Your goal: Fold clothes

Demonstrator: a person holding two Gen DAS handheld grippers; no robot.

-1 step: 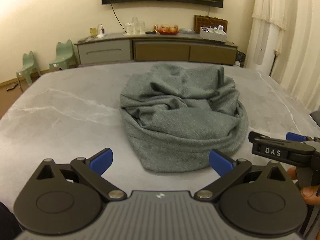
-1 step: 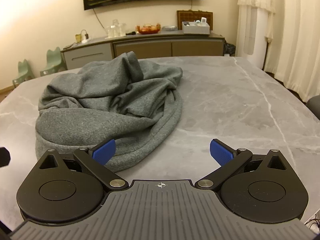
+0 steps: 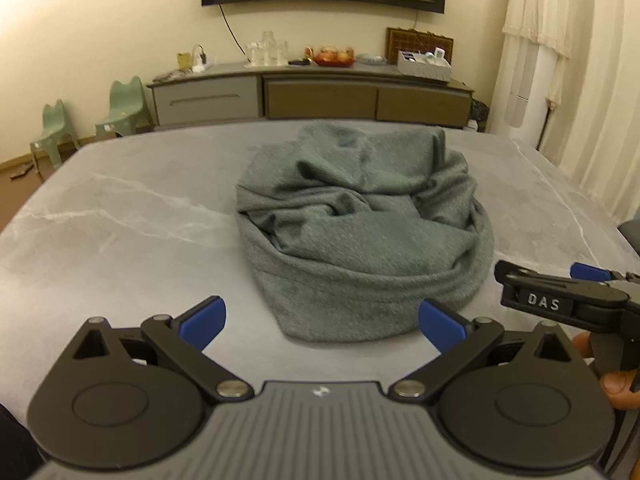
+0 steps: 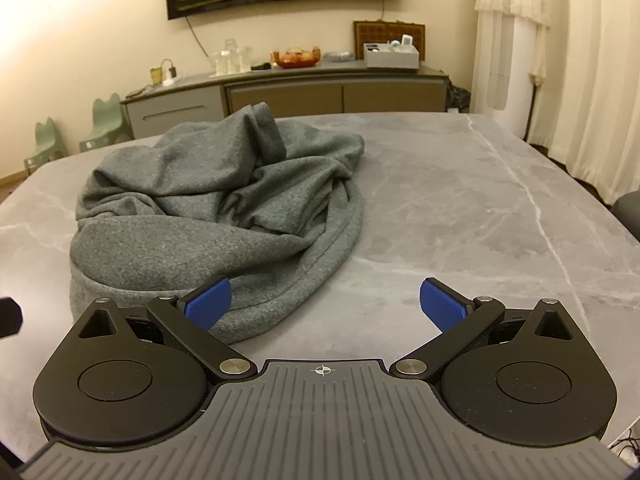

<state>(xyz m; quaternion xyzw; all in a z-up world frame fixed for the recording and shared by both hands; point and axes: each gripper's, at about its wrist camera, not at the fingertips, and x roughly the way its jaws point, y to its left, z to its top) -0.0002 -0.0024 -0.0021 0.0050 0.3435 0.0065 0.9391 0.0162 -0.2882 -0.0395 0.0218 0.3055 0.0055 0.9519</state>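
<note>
A crumpled grey garment (image 3: 360, 232) lies in a heap on the grey marble table (image 3: 120, 240). My left gripper (image 3: 323, 326) hovers just in front of the heap's near edge, open, with nothing between its blue pads (image 3: 204, 322). In the right wrist view the garment (image 4: 208, 208) sits to the left of centre, and my right gripper (image 4: 325, 304) is open and empty by its near right hem. The right gripper (image 3: 560, 300) also shows from the side at the right of the left wrist view, held by a hand (image 3: 616, 384).
Bare marble table (image 4: 460, 208) stretches to the right of the garment. Behind the table stands a long sideboard (image 3: 320, 96) with glassware and a fruit bowl. Two small green chairs (image 3: 124, 108) are at the back left. Curtains (image 3: 580, 80) hang at the right.
</note>
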